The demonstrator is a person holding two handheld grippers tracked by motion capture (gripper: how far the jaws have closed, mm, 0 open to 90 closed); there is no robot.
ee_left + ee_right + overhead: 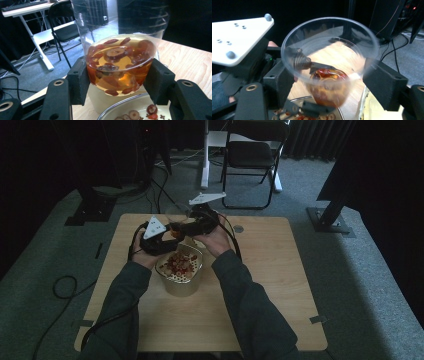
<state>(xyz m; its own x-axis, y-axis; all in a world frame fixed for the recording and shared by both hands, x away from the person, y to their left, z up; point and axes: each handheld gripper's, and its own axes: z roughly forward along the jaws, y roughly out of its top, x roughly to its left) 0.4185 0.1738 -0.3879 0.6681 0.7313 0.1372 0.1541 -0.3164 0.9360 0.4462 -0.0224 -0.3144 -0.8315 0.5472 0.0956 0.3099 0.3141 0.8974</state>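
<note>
A clear plastic cup (pixel 120 62) holds amber liquid and red date slices. My left gripper (pixel 118 80) is shut on its lower part, with a pad pressed against each side. The cup (pixel 174 228) hangs above the table's far middle. In the right gripper view the cup (pixel 329 50) tilts its rim toward the camera. My right gripper (pixel 332 85) stands open at the rim, its pads (pixel 384 85) not pressing the cup. Just below sits a perforated metal strainer (pixel 170 275) with date slices, resting on a cream pot (pixel 182 287).
The wooden table (pixel 260 285) has bare room left and right of the pot. Both sleeves reach in from the near edge. Beyond the table stand a black folding chair (pixel 250 155) and a white desk leg (pixel 205 160). Cables (pixel 65 287) lie on the carpet at the left.
</note>
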